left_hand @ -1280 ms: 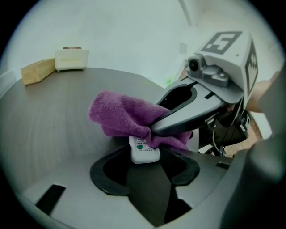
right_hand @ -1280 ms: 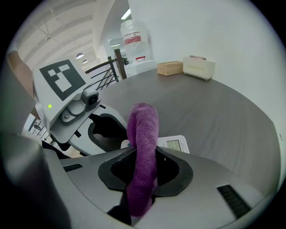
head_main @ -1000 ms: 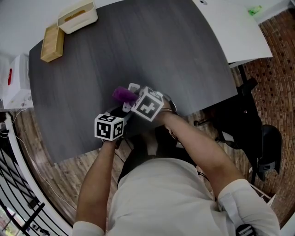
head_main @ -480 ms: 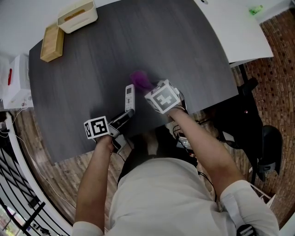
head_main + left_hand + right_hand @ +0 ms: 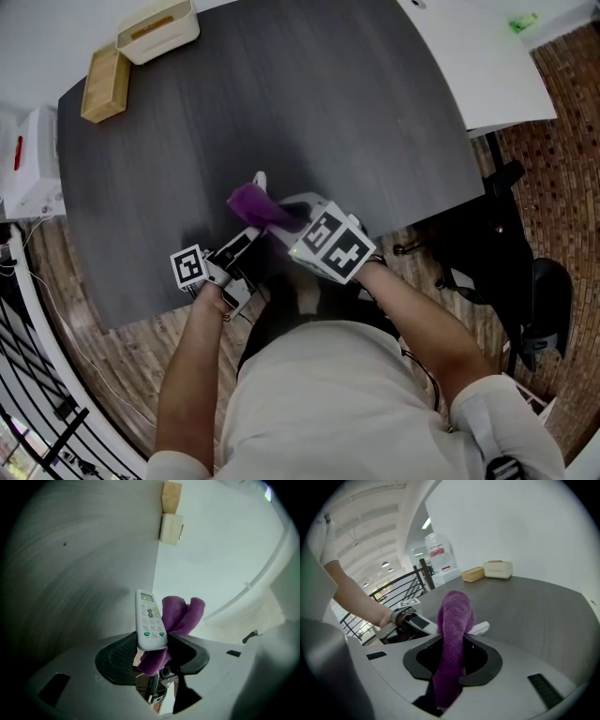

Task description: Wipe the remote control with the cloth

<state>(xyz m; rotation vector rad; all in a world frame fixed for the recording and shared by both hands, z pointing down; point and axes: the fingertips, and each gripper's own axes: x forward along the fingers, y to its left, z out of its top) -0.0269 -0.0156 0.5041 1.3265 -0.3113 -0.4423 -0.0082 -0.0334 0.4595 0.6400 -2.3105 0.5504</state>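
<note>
While the left gripper is clamping the remote control and the right gripper is squeezing the purple cloth, the dark woodgrain bench is standing on plank floor.

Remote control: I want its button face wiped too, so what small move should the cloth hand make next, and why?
Probably bring the cloth in the right gripper round onto the button face and draw it toward the display end. The left gripper grips the remote control by its lower end. The buttons show bare, and the cloth lies along its right edge and behind it.
</note>
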